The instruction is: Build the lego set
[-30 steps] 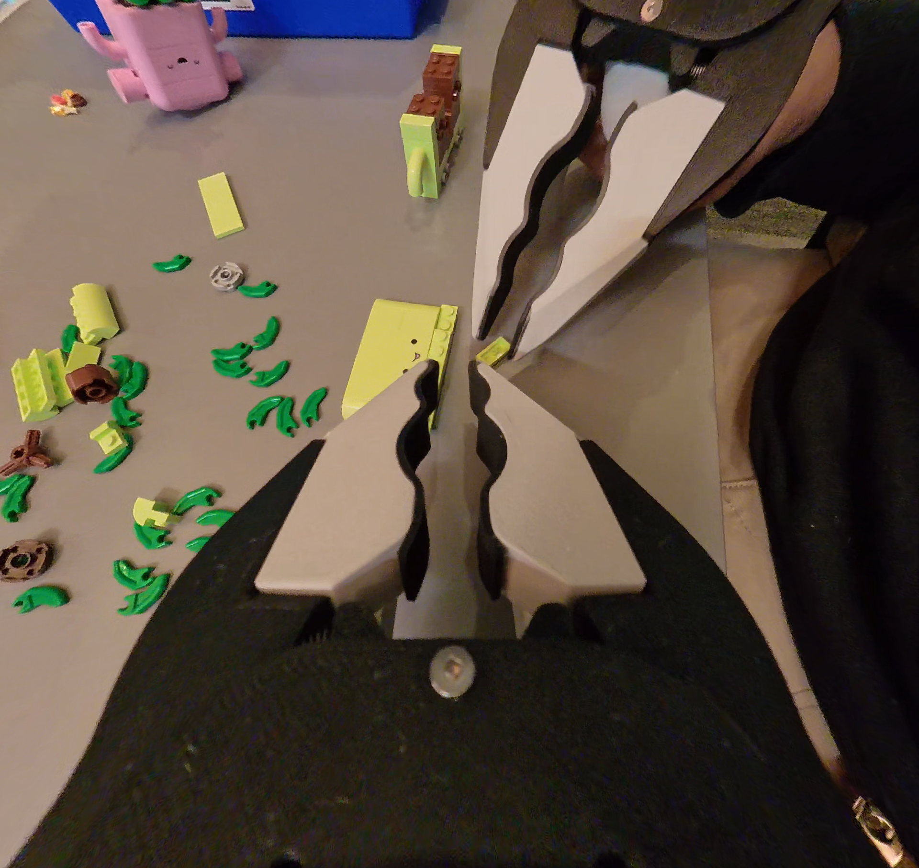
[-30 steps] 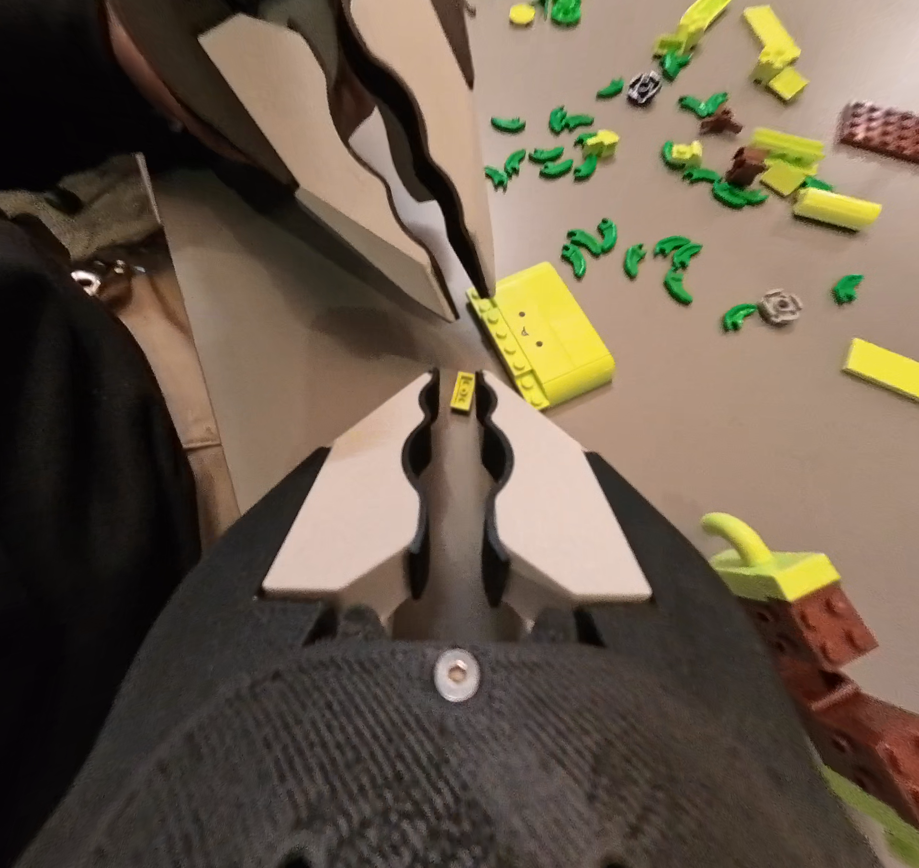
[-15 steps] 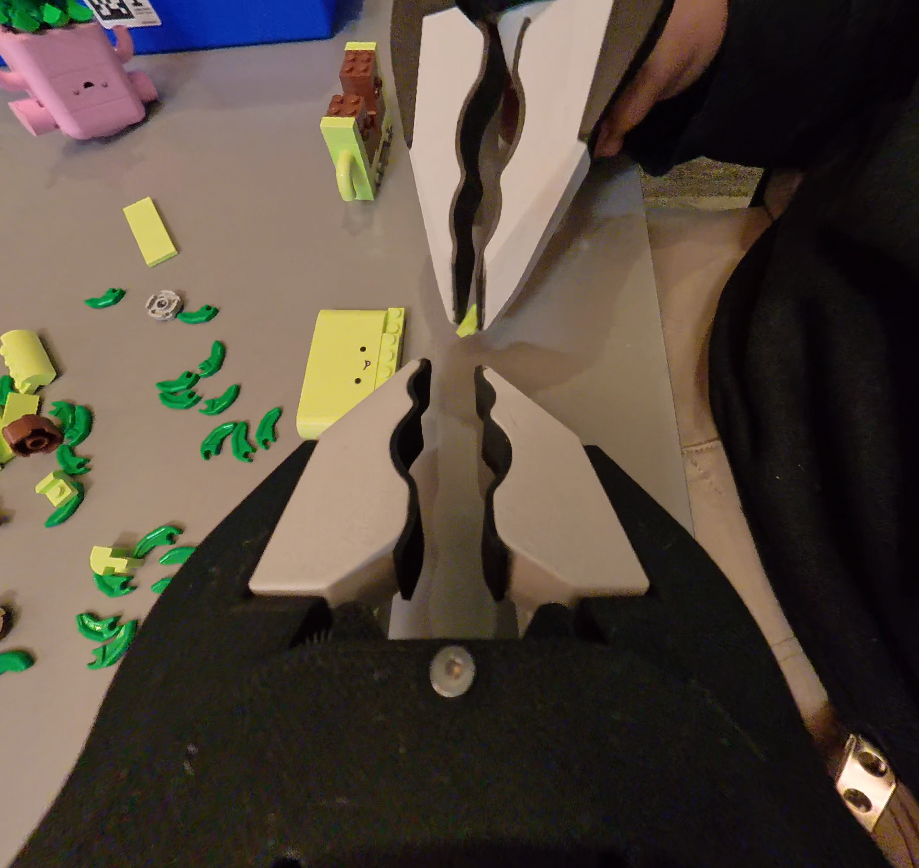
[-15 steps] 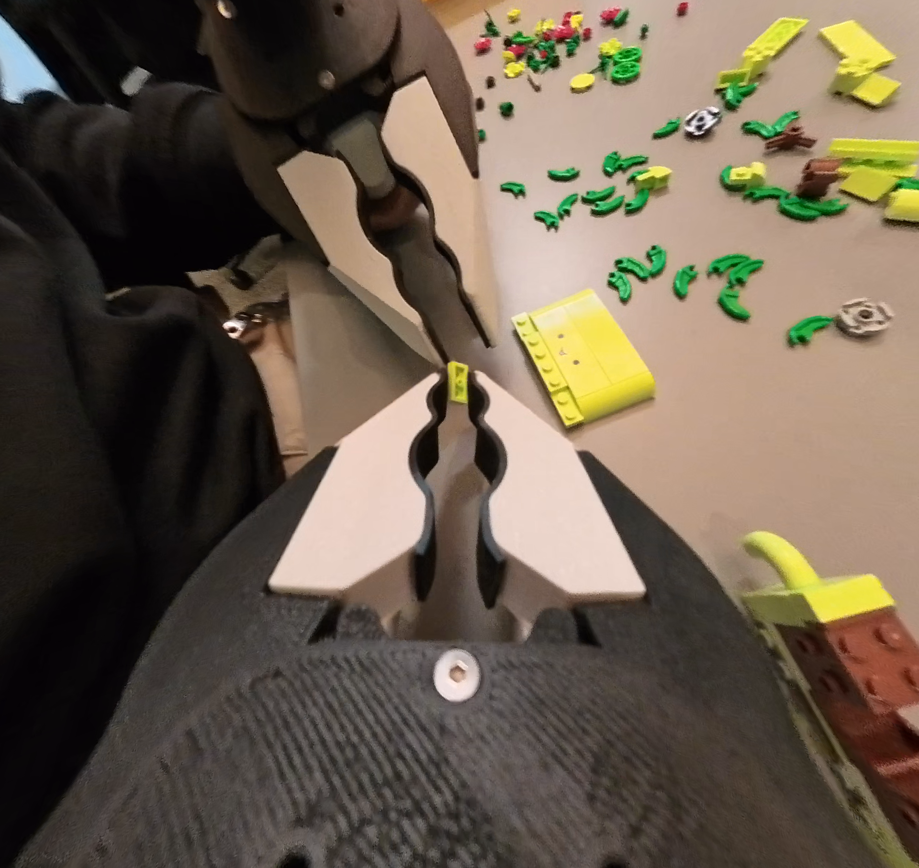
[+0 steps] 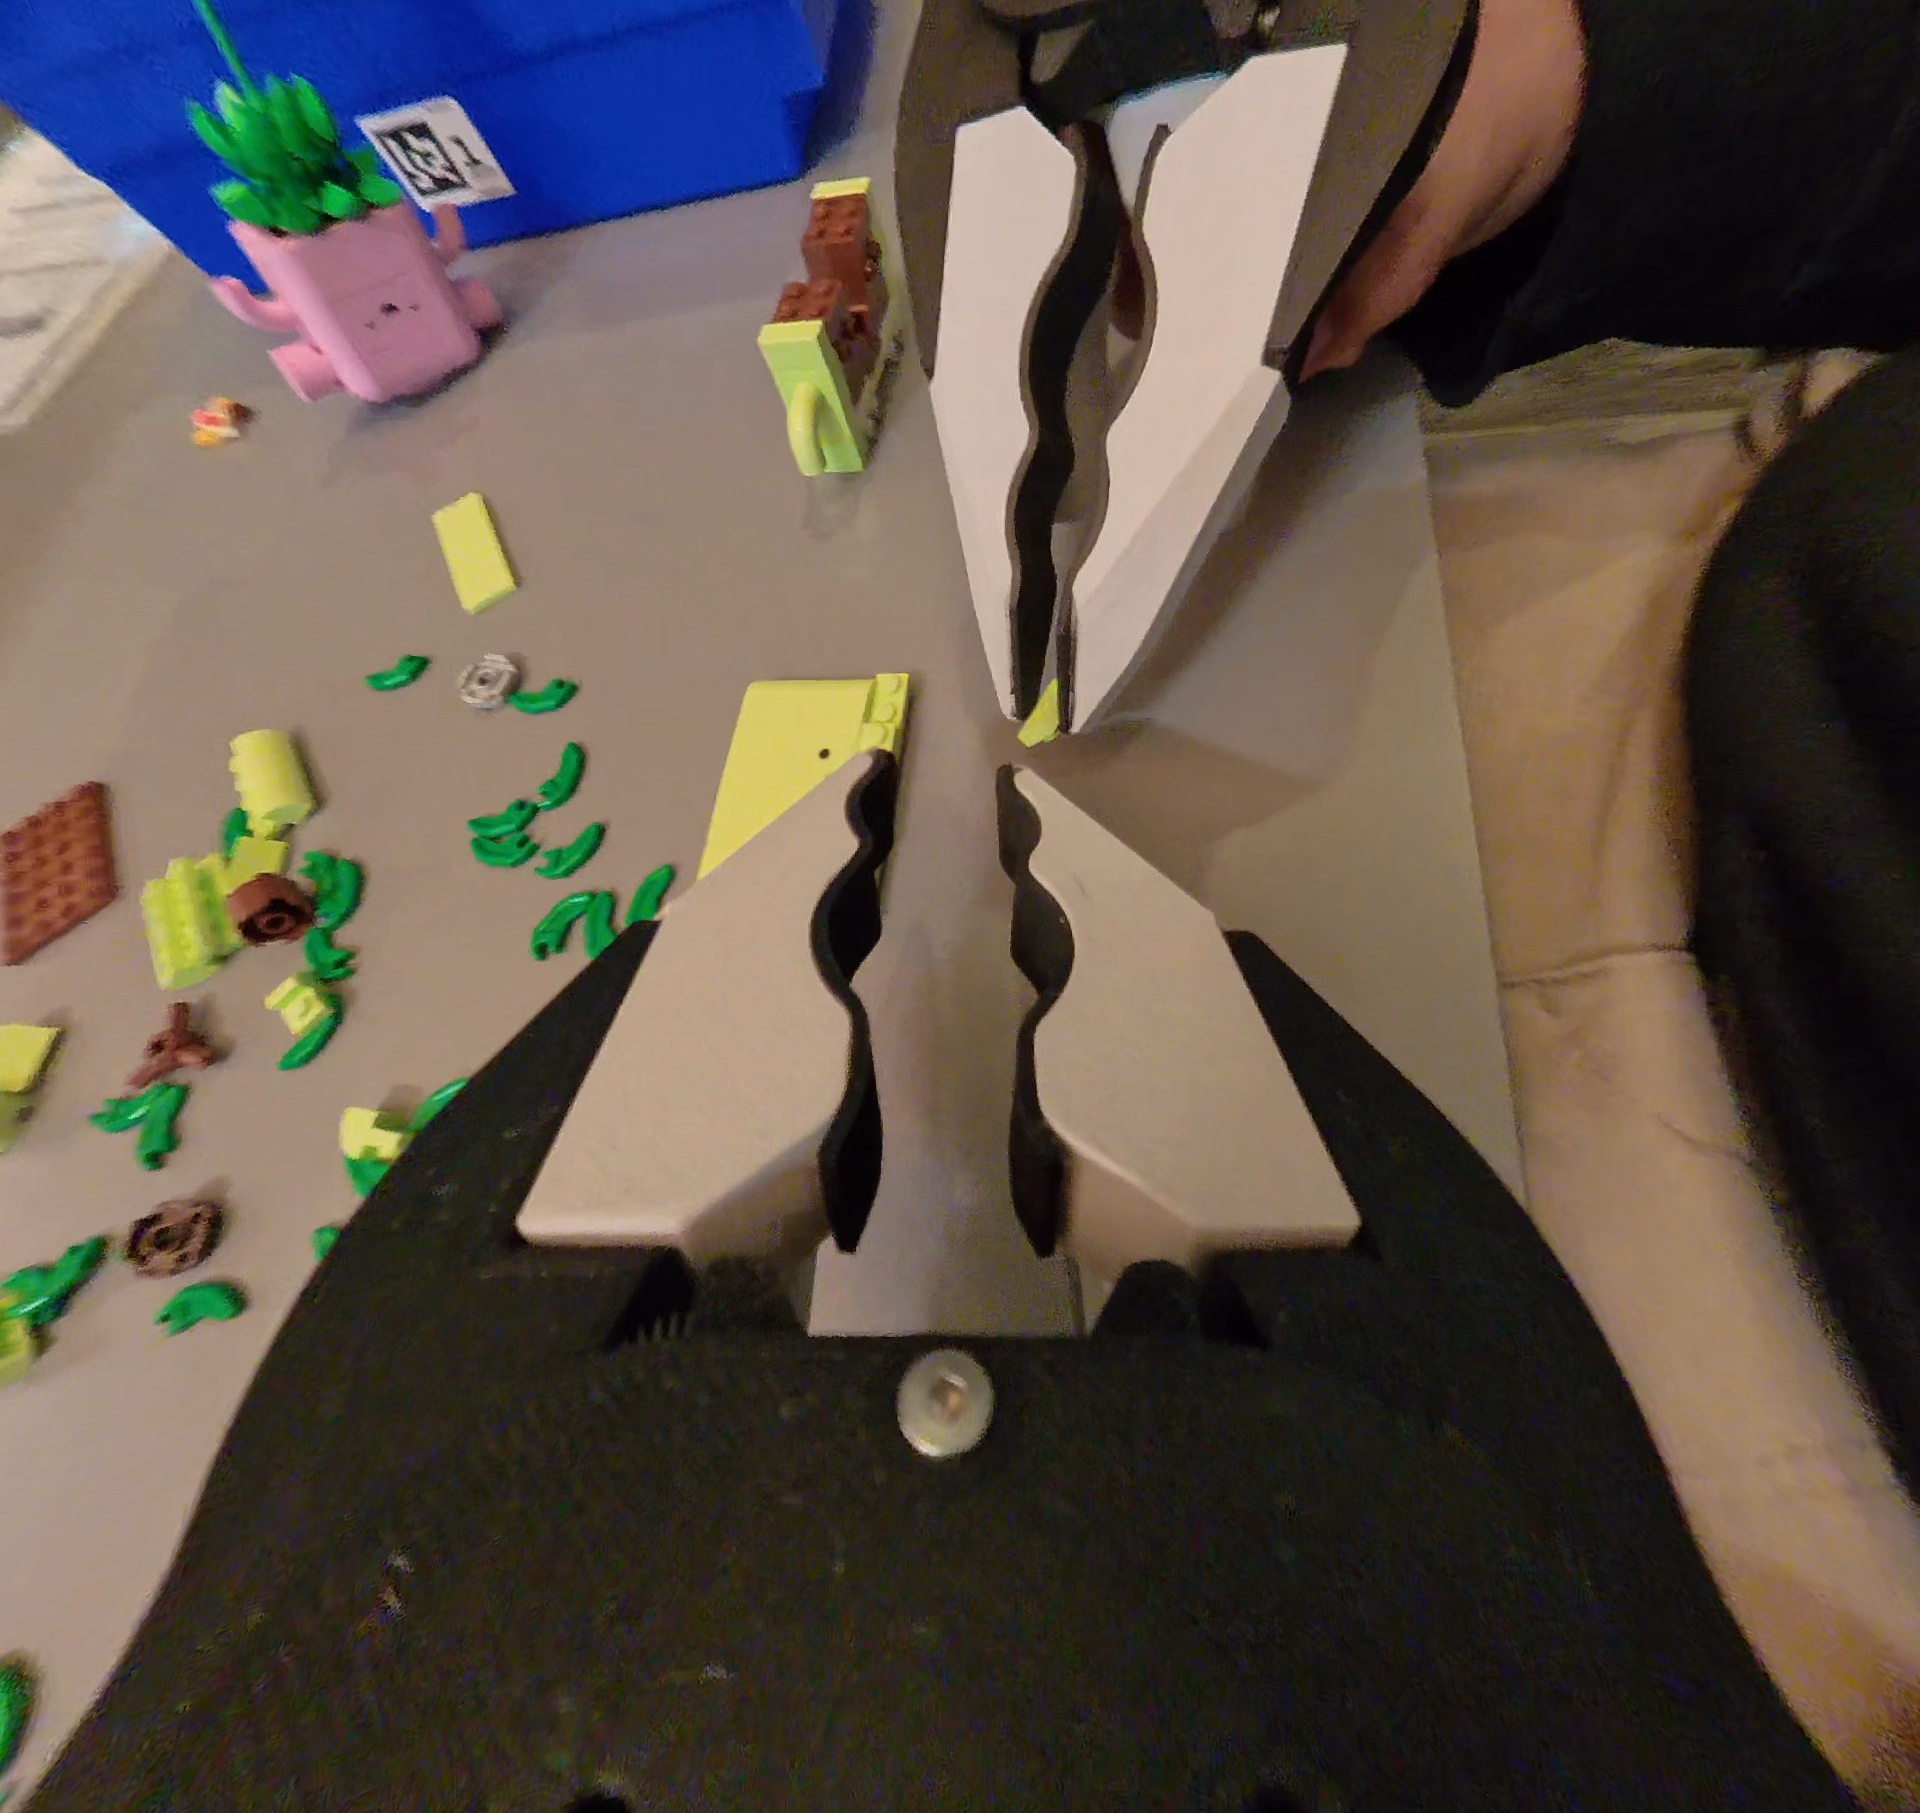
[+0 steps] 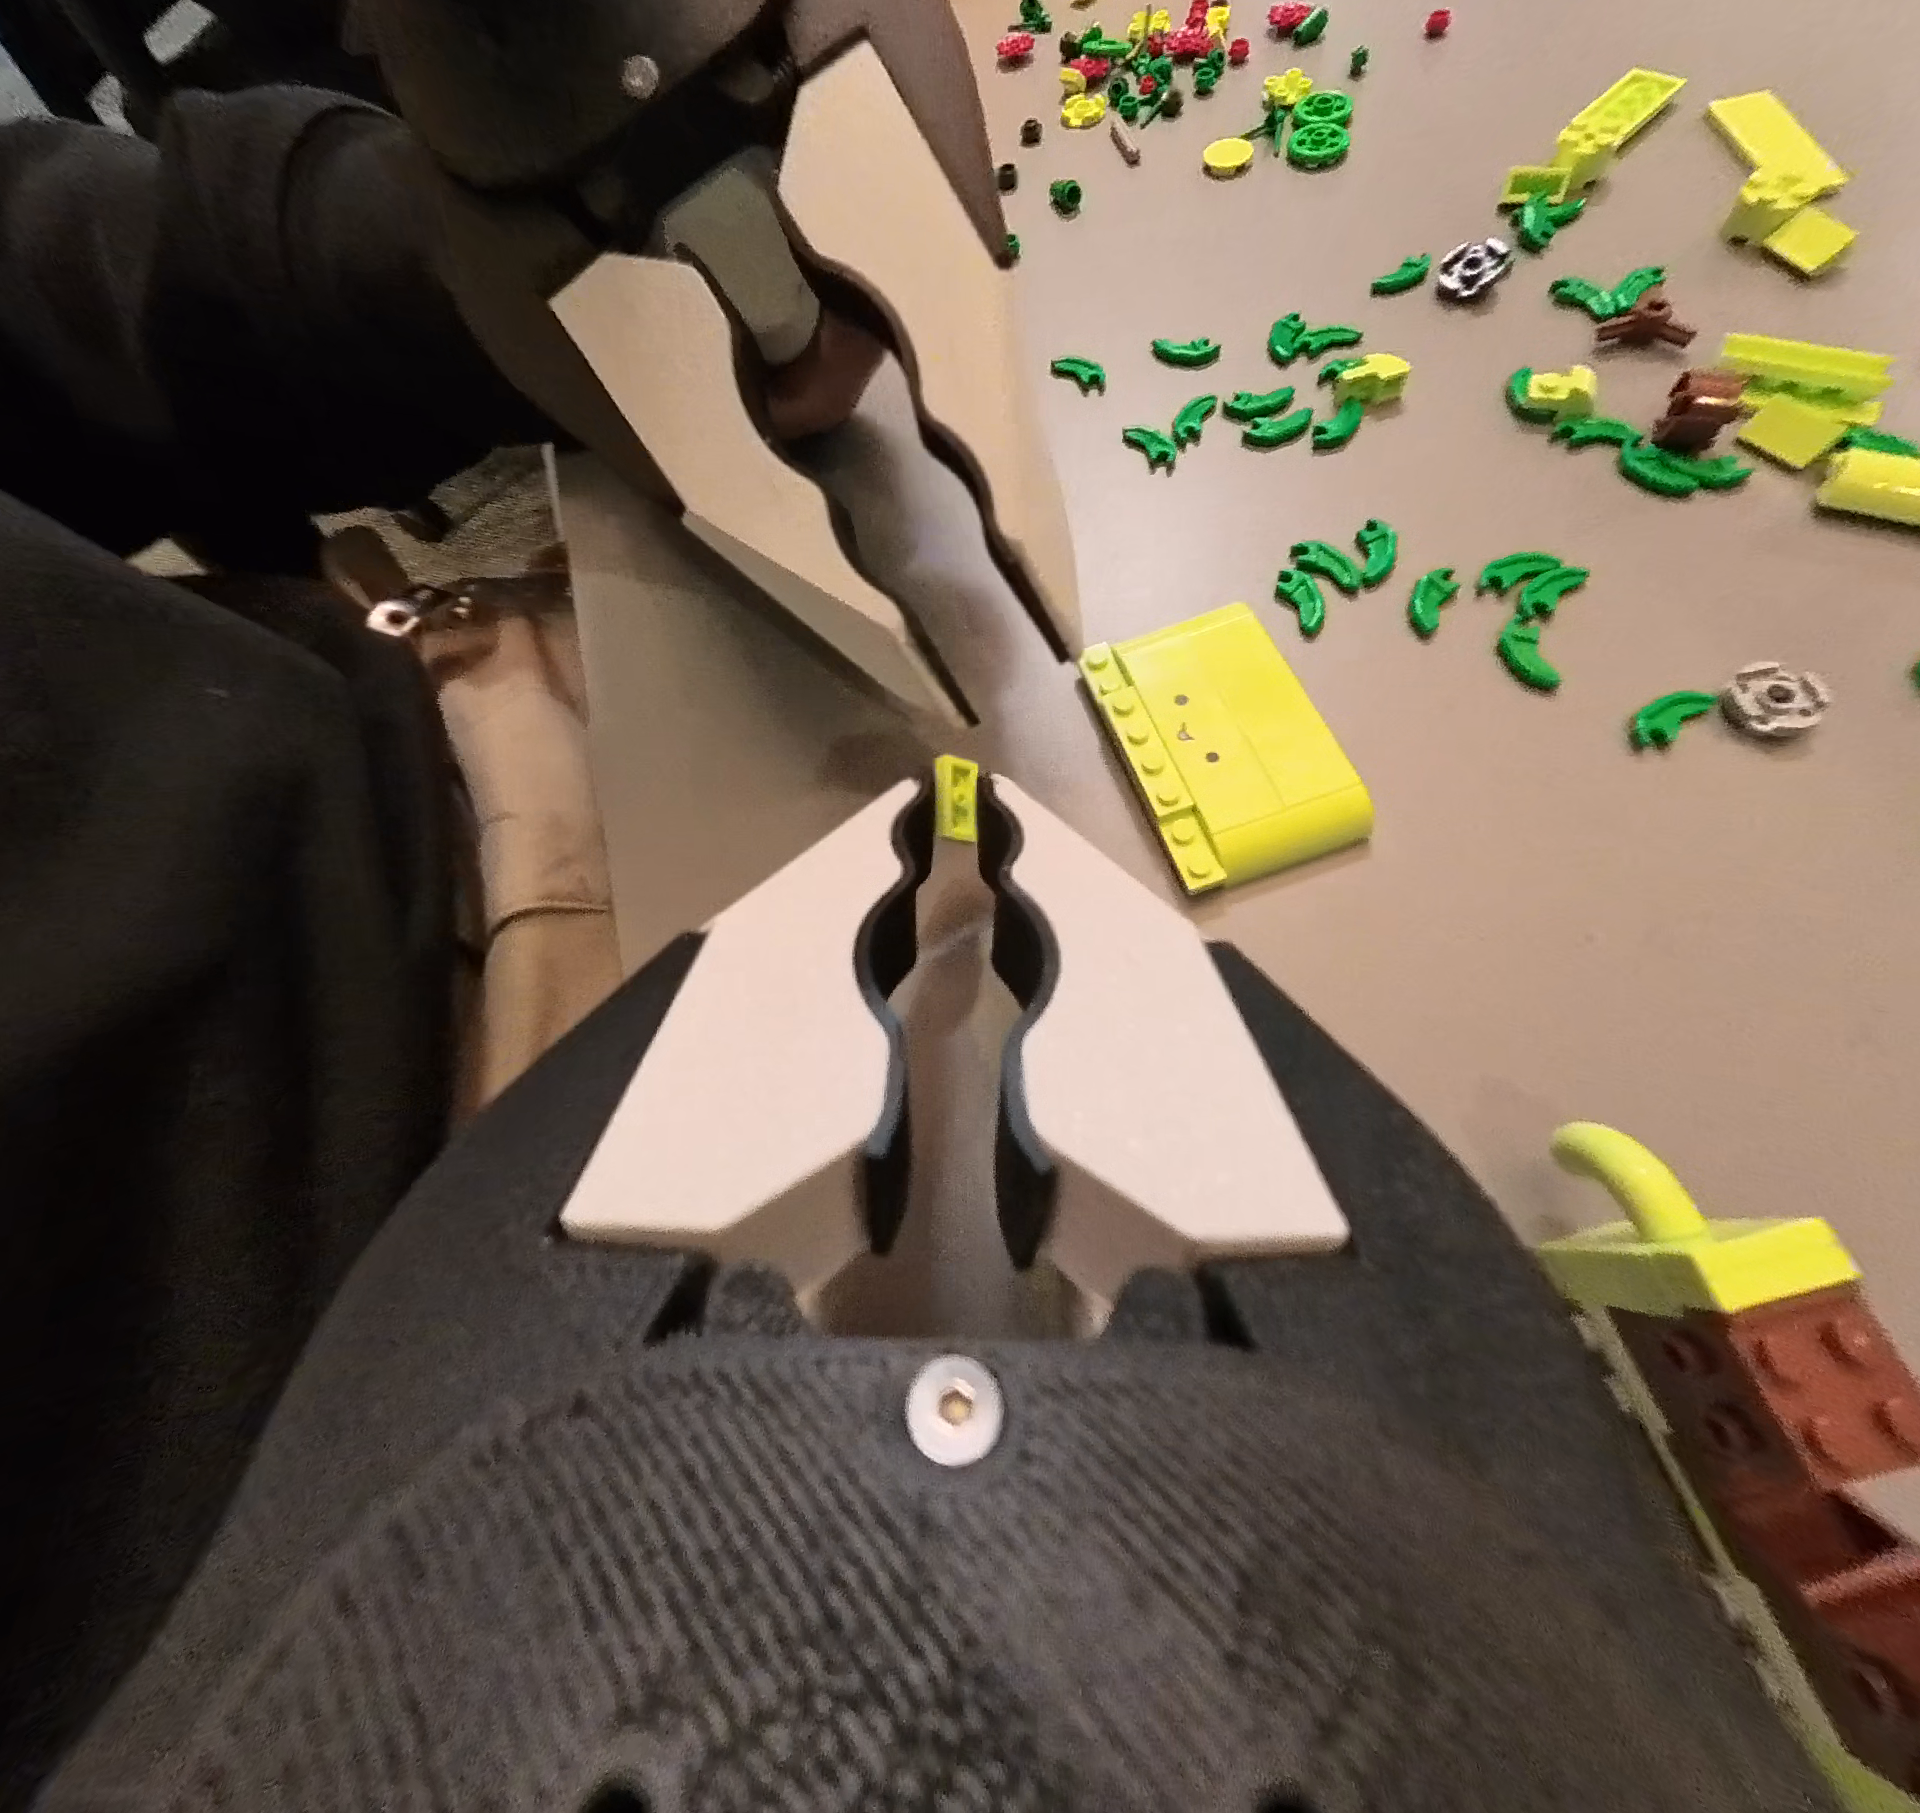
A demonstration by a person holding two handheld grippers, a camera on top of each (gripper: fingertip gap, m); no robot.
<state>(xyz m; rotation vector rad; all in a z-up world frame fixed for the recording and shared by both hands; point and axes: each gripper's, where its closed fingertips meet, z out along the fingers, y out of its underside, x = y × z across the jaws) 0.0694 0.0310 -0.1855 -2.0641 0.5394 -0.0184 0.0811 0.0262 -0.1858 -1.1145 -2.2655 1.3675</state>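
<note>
My right gripper (image 6: 956,795) is shut on a small lime plate (image 6: 957,800), held just above the grey table; it also shows in the left wrist view (image 5: 1037,714) with the plate (image 5: 1041,724) at its tips. My left gripper (image 5: 943,776) is open and empty, tip to tip with the right one; in the right wrist view (image 6: 1023,688) it points down beside the lime face panel (image 6: 1231,740). That panel (image 5: 800,755) lies flat, partly hidden by my left finger. A brown and lime block assembly (image 5: 836,319) stands farther back and shows at the right edge of the right wrist view (image 6: 1766,1368).
A pink cactus figure (image 5: 358,288) stands before a blue bin (image 5: 468,28). Green leaf pieces (image 5: 530,833), lime bricks (image 5: 473,553), a brown plate (image 5: 52,870) and small red, yellow and green flower parts (image 6: 1164,70) lie scattered. The table edge (image 5: 1455,828) and a person's lap lie to the right. The tips of both grippers are at nearly the same place. Left tips and right tips are each some 25 cm from the pink cactus figure (image 5: 358,288).
My right gripper closed on the small lime plate that lay on the table and lifted it. My left gripper stayed open and shifted slightly.
</note>
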